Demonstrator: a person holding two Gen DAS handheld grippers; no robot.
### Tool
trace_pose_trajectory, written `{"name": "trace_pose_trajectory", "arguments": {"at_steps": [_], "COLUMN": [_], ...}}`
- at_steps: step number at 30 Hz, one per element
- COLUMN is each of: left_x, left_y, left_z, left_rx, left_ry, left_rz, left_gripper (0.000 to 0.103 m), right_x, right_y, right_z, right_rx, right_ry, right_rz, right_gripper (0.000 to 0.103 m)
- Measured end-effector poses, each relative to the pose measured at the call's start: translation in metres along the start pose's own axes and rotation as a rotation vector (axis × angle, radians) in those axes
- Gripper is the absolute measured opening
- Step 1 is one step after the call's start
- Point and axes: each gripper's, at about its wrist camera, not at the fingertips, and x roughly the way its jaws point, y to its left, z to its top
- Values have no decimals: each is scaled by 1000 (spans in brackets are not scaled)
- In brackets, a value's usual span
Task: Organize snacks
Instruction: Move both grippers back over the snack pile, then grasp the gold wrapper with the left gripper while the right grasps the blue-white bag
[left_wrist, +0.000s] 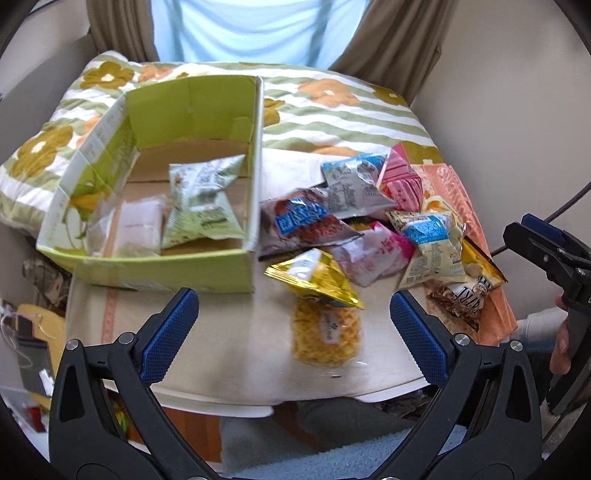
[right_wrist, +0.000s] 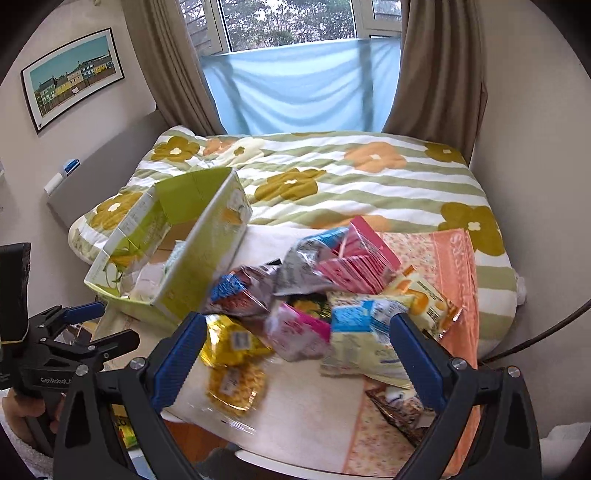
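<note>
Both claws stand wide and hold nothing: left gripper has the yellow snack bag between its fingers, green box ahead-left; right gripper faces the snack pile.

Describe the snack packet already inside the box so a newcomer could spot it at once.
Find the green cardboard box at the table's left side. Inside it, against the wall nearest the snack pile, lies a pale green and white packet, crumpled. Beside it are only flat, whitish clear-wrapped items.
</note>
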Motion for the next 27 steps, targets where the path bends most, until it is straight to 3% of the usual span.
{"name": "trace_pose_trajectory", "arguments": {"at_steps": [12, 16, 19, 27], "left_x": [54, 73, 86, 112], "left_y": [-31, -33, -37, -37], "left_z": [-27, -32, -32, -23], "left_rx": [-88, -65, -28, 8], "left_ry": [-55, -81, -94, -69], "left_rz": [38, 54, 75, 84], "left_gripper": [103, 101, 95, 89], "right_x": [41, 55, 68, 90], "right_y": [-46, -47, -49, -54], "right_z": [-19, -23, -27, -33], "right_rx": [-21, -28, -37, -12], "right_ry": [108, 128, 140, 185], "right_rz": [64, 57, 32, 9], "right_gripper": [99, 99, 99, 99]}}
